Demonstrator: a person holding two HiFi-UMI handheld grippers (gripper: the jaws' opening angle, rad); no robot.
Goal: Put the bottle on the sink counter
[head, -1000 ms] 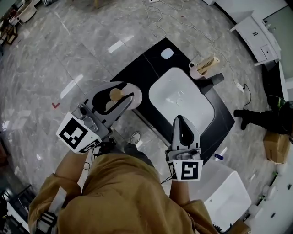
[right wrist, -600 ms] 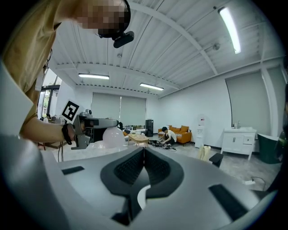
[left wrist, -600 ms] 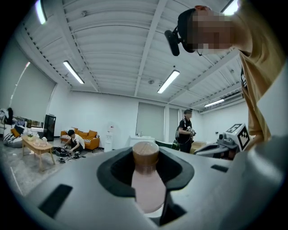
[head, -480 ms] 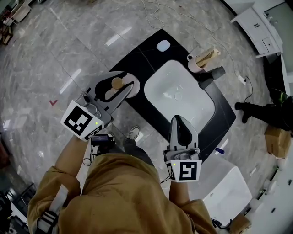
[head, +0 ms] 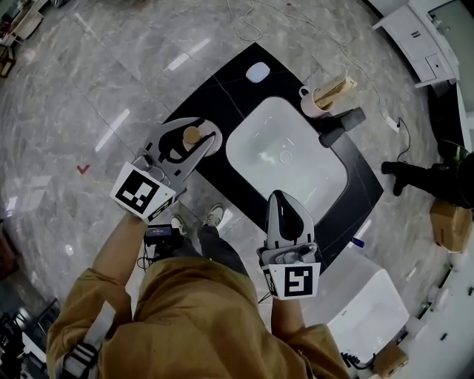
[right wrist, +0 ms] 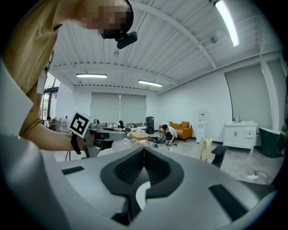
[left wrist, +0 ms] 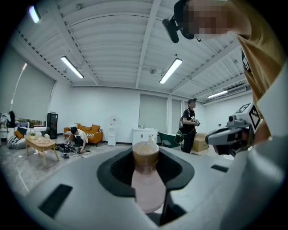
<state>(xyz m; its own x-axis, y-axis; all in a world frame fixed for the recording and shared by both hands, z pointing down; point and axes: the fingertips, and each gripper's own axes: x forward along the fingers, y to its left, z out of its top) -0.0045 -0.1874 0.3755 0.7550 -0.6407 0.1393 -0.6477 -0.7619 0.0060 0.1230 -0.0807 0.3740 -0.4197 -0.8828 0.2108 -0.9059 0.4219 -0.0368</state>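
Observation:
A pale pink bottle (left wrist: 146,188) with a tan cap (head: 191,135) stands upright between the jaws of my left gripper (head: 201,141), which is shut on its neck. In the head view it hangs over the left corner of the black sink counter (head: 222,92). The white basin (head: 285,159) lies in the counter's middle. My right gripper (head: 282,198) is shut with nothing in it, over the counter's near edge in front of the basin. The right gripper view shows its jaws (right wrist: 143,152) meeting, with the left gripper (right wrist: 96,134) off to the left.
At the counter's far side stand a black faucet (head: 341,126), a cup (head: 315,102) holding wooden items and a small white dish (head: 258,72). A white unit (head: 366,311) sits at lower right, a cable (head: 252,22) on the floor beyond. People are in the room (left wrist: 191,121).
My left gripper has sunk with the bottle and come over the counter's left corner. The right gripper has dropped slightly. Both grips are unchanged.

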